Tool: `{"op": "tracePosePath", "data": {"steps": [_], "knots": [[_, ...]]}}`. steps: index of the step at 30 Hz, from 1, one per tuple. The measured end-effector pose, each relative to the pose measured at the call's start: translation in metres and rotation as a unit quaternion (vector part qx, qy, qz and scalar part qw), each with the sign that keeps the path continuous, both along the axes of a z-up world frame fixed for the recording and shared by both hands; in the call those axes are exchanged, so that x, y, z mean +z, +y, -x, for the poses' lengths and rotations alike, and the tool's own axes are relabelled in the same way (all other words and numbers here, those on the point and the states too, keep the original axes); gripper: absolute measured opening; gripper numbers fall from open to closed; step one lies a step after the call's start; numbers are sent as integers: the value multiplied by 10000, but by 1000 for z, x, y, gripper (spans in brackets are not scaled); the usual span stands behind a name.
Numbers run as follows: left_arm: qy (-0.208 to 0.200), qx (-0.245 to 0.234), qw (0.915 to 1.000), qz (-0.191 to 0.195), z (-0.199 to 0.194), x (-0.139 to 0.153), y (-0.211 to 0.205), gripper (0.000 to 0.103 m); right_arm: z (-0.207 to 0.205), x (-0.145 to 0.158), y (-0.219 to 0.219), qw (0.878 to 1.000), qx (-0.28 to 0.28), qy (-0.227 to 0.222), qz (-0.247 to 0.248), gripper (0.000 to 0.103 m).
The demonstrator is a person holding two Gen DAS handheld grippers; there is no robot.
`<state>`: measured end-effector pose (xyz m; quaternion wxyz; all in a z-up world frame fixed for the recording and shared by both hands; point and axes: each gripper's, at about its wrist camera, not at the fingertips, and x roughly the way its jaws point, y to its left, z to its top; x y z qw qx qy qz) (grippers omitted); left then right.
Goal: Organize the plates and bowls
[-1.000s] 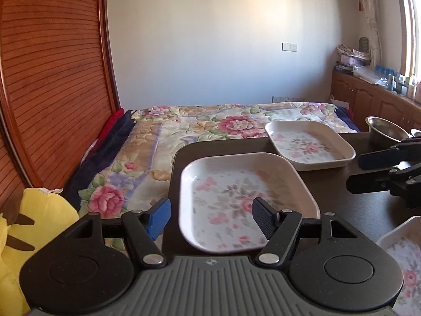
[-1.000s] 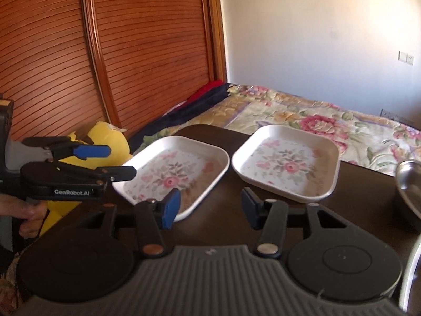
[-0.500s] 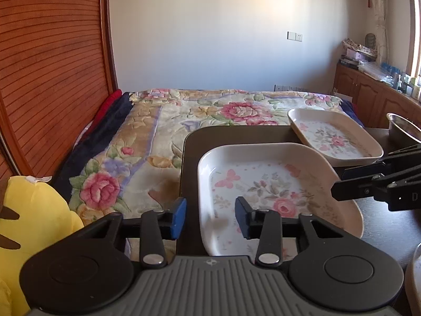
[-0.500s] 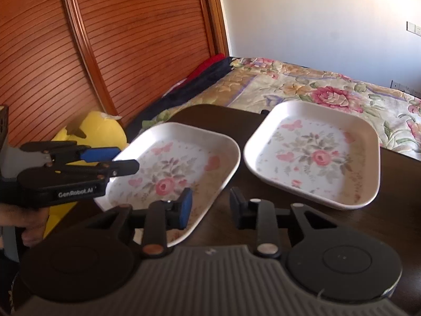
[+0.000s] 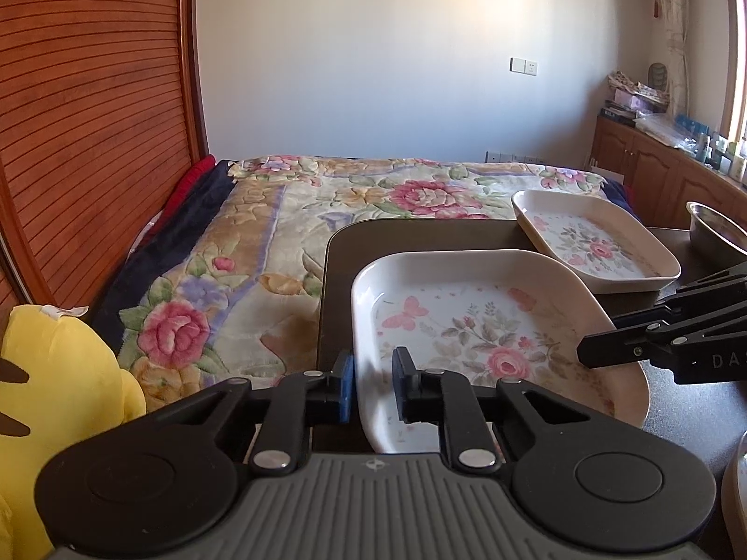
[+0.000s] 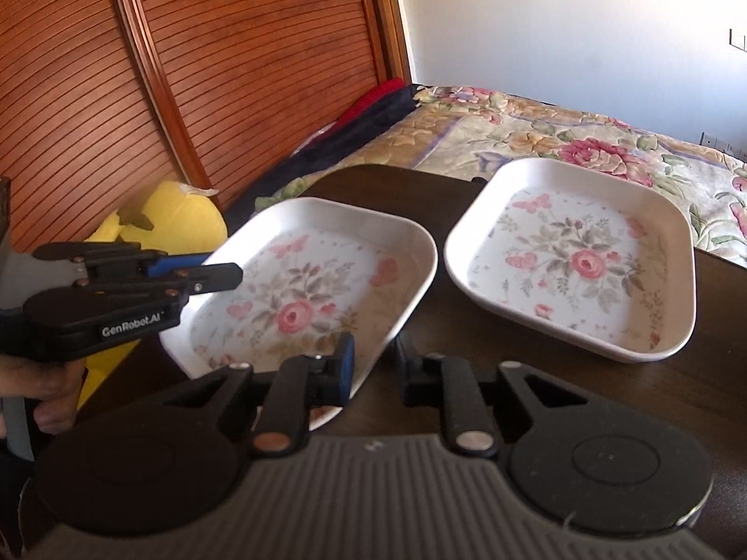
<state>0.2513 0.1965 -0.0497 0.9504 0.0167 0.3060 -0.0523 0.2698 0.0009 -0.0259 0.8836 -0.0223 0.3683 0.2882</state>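
Plates with a rose print sit on my dark bench (image 5: pixel 420 233), beside the bed (image 5: pixel 327 196) with its flowered quilt. Far left, a yellow plush toy (image 5: pixel 56 373) leans by the slatted wooden panel (image 5: pixel 93 116). My left tool (image 5: pixel 371 385) has its two fingers closed down on the near-left rim of the near plate (image 5: pixel 490 326), one blue pad outside the wall and one black pad inside the dish. In the right wrist view that same plate (image 6: pixel 317 289) lies left of the far plate (image 6: pixel 579 256), the two close together but not touching. My right tool (image 6: pixel 373 364) straddles the near-right rim of the near plate with its fingers narrowed around the wall; I cannot tell whether the pads are pressing it yet. My hand (image 6: pixel 42 382) shows at the left edge, wrapped round the left tool's grip. Beyond the far plate (image 5: pixel 597 242), at the right edge, stands a steel bowl (image 5: pixel 714 228).
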Motion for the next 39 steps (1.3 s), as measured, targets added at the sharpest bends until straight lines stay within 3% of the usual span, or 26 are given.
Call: {"op": "tracePosePath", "data": {"steps": [7,20,23,28,39], "knots": [[13,-16,9999,139,-1,-1,4,15,-1,0,0,10000,-18,5,-5,20],[34,94,9999,-26,2,0,-4,15,-1,-1,-2,9998,-152,72,-67,18],[208,97,9995,201,7,5,-4,14,1,1,-8,9991,-350,194,-155,18],[162,39,9996,208,28,15,-12,14,12,5,-20,9986,-290,294,-316,18],[-197,-125,9997,116,76,51,-46,14,57,41,-51,9985,-315,-231,-384,18]]}}
